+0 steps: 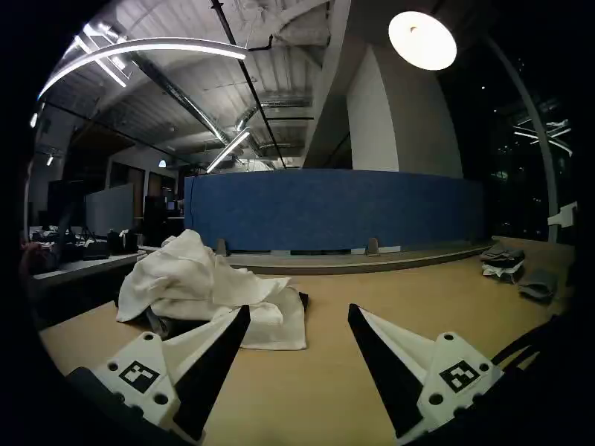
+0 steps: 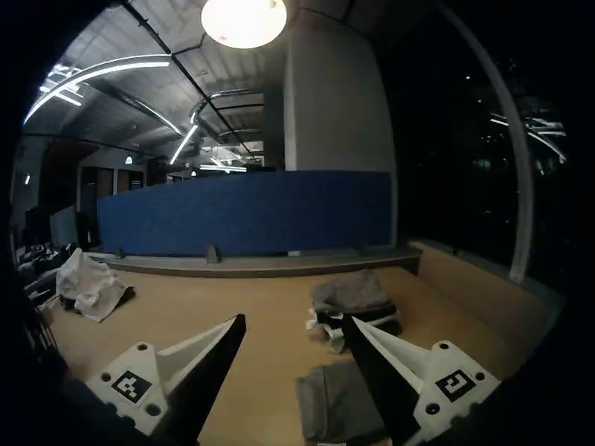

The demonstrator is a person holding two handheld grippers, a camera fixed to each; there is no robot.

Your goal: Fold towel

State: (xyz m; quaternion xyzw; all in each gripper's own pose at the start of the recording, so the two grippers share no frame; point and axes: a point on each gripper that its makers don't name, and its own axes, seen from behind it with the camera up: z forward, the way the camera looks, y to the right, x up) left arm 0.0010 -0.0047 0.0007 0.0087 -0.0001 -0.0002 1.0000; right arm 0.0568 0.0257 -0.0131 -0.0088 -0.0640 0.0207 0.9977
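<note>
A crumpled white towel [image 1: 208, 293] lies heaped on the wooden table [image 1: 335, 357], ahead and left of my left gripper [image 1: 297, 320], which is open and empty just short of it. In the right gripper view the same heap [image 2: 89, 290] sits far off at the left. My right gripper [image 2: 294, 327] is open and empty, low over the table. A folded grey towel [image 2: 335, 401] lies under its right finger, and a stack of folded towels [image 2: 353, 301] sits just beyond.
A blue partition [image 1: 327, 208] runs along the table's far edge. The folded stack [image 1: 506, 264] and a grey towel [image 1: 537, 285] are at the far right in the left gripper view. A raised wooden ledge [image 2: 476, 297] borders the right side. Desks with bags [image 1: 82, 249] stand at left.
</note>
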